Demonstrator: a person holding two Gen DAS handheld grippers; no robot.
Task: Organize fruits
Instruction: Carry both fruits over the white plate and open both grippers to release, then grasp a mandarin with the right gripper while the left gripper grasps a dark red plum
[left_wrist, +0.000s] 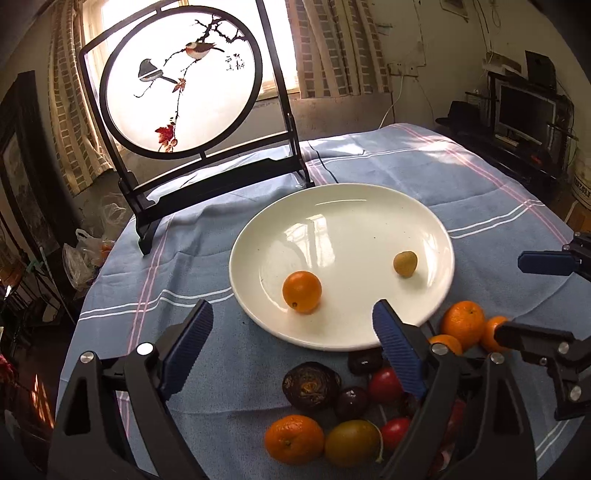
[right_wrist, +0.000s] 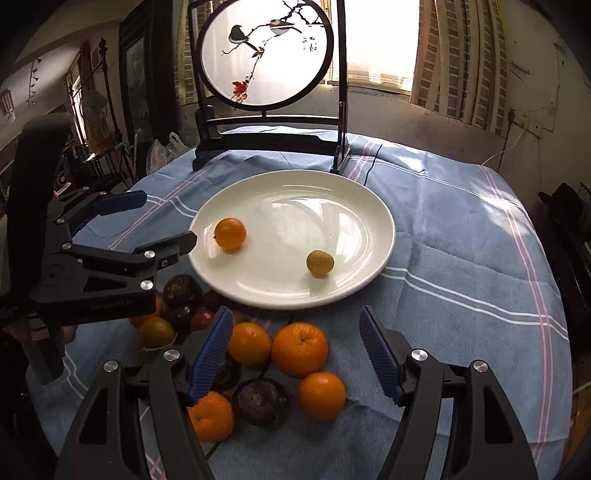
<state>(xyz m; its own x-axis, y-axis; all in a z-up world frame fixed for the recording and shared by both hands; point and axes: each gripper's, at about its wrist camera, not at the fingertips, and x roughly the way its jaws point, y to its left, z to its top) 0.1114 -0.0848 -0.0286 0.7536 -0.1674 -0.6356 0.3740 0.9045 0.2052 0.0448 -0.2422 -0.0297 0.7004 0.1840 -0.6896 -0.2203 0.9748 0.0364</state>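
Note:
A white plate (left_wrist: 369, 206) (right_wrist: 354, 206) sits on the blue cloth and holds an orange (left_wrist: 301, 291) (right_wrist: 230, 234) and a small yellow-green fruit (left_wrist: 405, 263) (right_wrist: 320, 263). Loose fruit lies in front of the plate: several oranges (right_wrist: 300, 349) (left_wrist: 463, 324), dark purple fruits (left_wrist: 311, 385) (right_wrist: 260, 402), red ones (left_wrist: 385, 384) and a yellow-green one (left_wrist: 352, 443). My left gripper (left_wrist: 291, 325) (right_wrist: 162, 218) is open and empty at the plate's near-left rim. My right gripper (right_wrist: 295, 343) (left_wrist: 517, 295) is open and empty above the oranges.
A dark framed round bird screen (left_wrist: 181, 81) (right_wrist: 266, 51) stands at the back of the round table. The blue striped tablecloth (right_wrist: 461, 258) extends to the right. A plastic bag (left_wrist: 85, 254) lies off the table's left edge.

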